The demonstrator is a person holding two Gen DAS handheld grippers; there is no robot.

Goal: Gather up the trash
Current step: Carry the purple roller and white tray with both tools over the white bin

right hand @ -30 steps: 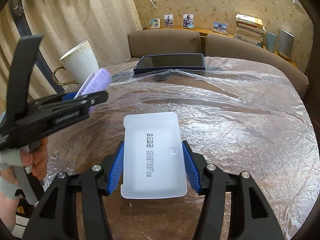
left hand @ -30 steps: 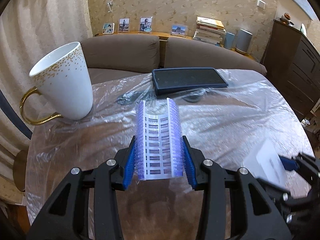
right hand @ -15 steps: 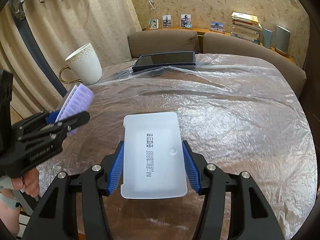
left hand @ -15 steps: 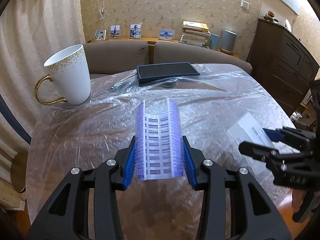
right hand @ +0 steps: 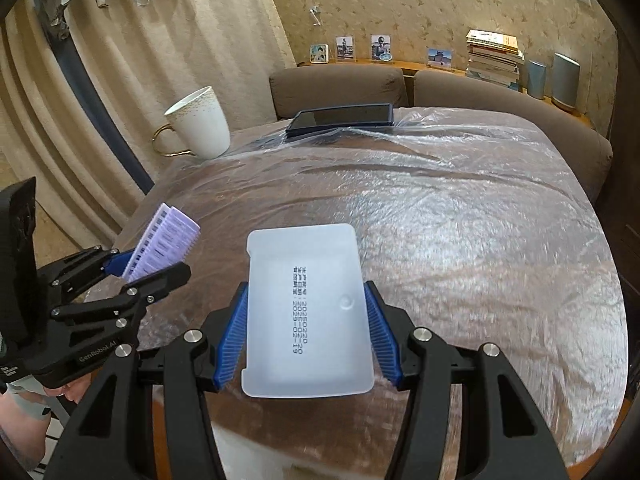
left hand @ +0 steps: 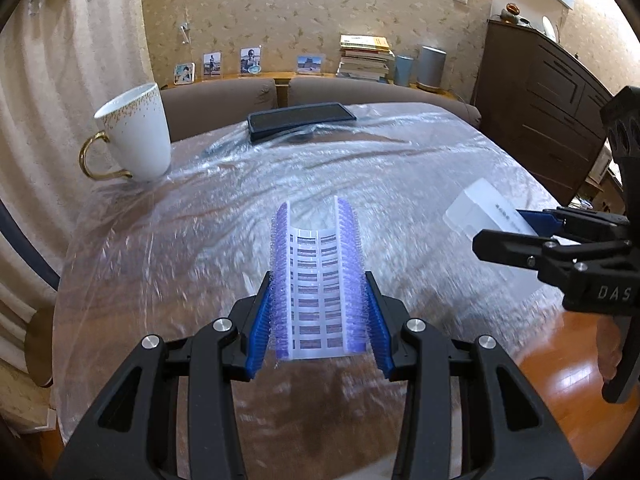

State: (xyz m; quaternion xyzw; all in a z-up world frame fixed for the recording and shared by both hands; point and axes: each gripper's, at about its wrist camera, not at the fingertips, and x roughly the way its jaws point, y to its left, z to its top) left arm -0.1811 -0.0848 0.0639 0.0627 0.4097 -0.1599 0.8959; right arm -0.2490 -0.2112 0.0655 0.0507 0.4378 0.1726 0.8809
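Trash in both tools, held above the near edge of the plastic-covered round table.

The left tool pinches a purple-bristled strip with a white barcode label, long axis running straight forward between its fingers. The right tool pinches a flat translucent white plastic tray with a printed date, also lengthwise. Both pieces are lifted off the table, side by side. No bin shows in either view, so where to carry them cannot be told. A white gold-handled mug and a dark tablet stand at the far edge.
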